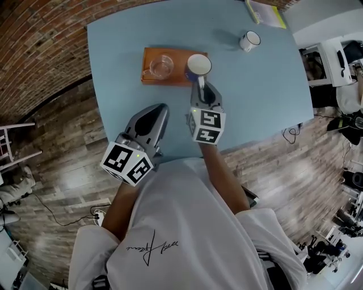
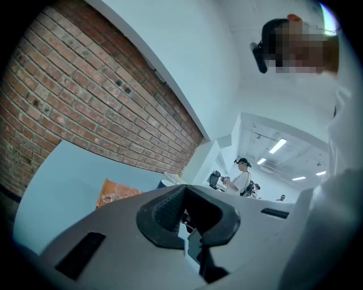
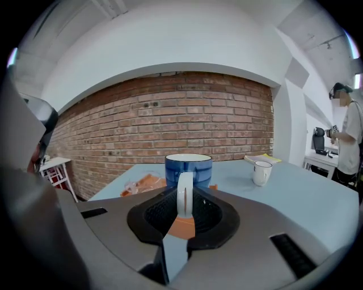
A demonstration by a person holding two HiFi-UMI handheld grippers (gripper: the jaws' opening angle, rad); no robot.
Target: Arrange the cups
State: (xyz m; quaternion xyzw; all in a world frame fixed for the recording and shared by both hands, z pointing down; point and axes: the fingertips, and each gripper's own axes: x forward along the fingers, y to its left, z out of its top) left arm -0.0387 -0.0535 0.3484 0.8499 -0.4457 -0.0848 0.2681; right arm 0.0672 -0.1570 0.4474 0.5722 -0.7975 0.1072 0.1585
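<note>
R gripper (image 1: pixel 201 86) is clamped on the handle (image 3: pixel 185 195) of the blue mug (image 1: pixel 198 65). Its jaws stand narrow, 1 pad each side of the white handle loop, w/ the mug upright just past the tips. The mug sits at the right end of the orange tray (image 1: pixel 178 75); can't tell if it rests on the tray or hangs just above it. A clear glass cup (image 1: pixel 161 65) stands upright on the tray's left part, near the blue mug but apart from it.

L gripper (image 1: pixel 161 109) has jaws fully together, nothing between them. It's over the table's near edge, well short of the tray, pointing roughly level.

A 2nd mug, the white mug (image 1: pixel 249 41) w/ a dark rim, stands alone toward the far right of the light-blue table (image 1: pixel 261 90), well apart from the tray. A yellow-green booklet (image 1: pixel 266 14) lies at the far edge beyond it.
</note>
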